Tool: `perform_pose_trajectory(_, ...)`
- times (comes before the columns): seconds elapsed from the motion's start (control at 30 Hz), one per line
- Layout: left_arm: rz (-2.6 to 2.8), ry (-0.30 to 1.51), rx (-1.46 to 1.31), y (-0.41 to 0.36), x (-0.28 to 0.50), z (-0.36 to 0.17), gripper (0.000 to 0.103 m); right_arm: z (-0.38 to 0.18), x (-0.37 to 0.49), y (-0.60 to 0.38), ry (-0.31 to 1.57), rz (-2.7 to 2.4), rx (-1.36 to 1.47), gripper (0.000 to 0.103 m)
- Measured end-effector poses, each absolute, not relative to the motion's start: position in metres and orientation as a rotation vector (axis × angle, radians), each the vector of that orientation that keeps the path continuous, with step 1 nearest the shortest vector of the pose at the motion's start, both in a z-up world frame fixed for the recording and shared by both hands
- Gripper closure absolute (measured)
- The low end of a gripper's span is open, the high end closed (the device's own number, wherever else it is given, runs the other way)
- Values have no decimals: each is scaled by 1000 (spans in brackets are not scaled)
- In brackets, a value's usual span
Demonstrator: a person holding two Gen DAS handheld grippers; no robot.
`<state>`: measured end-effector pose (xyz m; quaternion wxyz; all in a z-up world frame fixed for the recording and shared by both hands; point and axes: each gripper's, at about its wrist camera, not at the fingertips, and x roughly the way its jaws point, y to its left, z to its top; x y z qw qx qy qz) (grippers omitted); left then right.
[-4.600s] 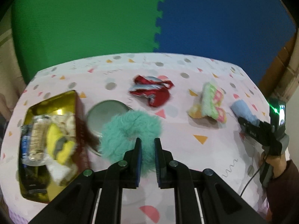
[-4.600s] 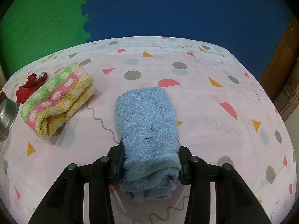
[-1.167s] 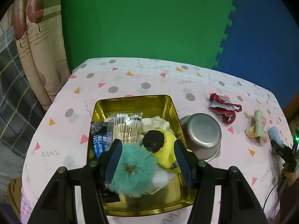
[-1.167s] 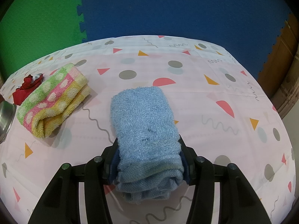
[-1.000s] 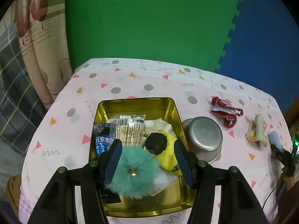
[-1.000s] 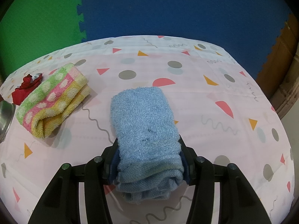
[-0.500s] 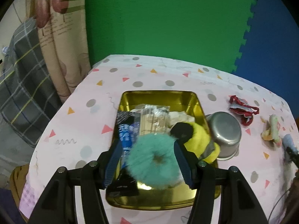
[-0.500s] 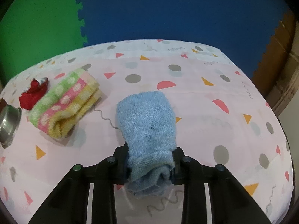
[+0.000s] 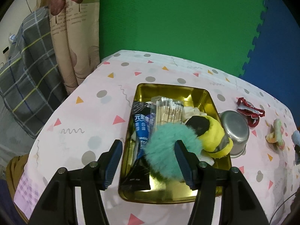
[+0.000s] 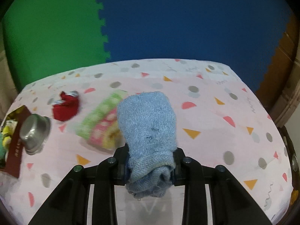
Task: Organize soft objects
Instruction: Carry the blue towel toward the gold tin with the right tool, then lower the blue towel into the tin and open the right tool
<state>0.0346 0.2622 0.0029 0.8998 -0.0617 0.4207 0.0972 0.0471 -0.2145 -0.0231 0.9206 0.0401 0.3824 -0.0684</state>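
The tablecloth (image 10: 206,112) is pink with grey dots and orange and pink triangles. The tin (image 9: 204,97) is shiny gold. The fluffy ring (image 9: 165,150) is teal. The plush toy (image 9: 215,131) is yellow and black. The bowl (image 9: 236,131) is silver. One towel (image 10: 148,120) is light blue. The other towel (image 10: 101,125) has green, pink and yellow stripes with pale dots. The cloth (image 10: 65,106) is red.

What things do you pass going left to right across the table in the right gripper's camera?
Gold tin → metal bowl → red cloth → striped towel → blue towel, pinched in the right gripper.
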Motion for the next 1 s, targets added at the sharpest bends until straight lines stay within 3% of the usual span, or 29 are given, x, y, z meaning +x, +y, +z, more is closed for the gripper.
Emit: perform_pose_trajectory(1.0, 341, 812, -208, 327, 5, -1, 44, 15, 93, 54, 788, 455, -108, 74)
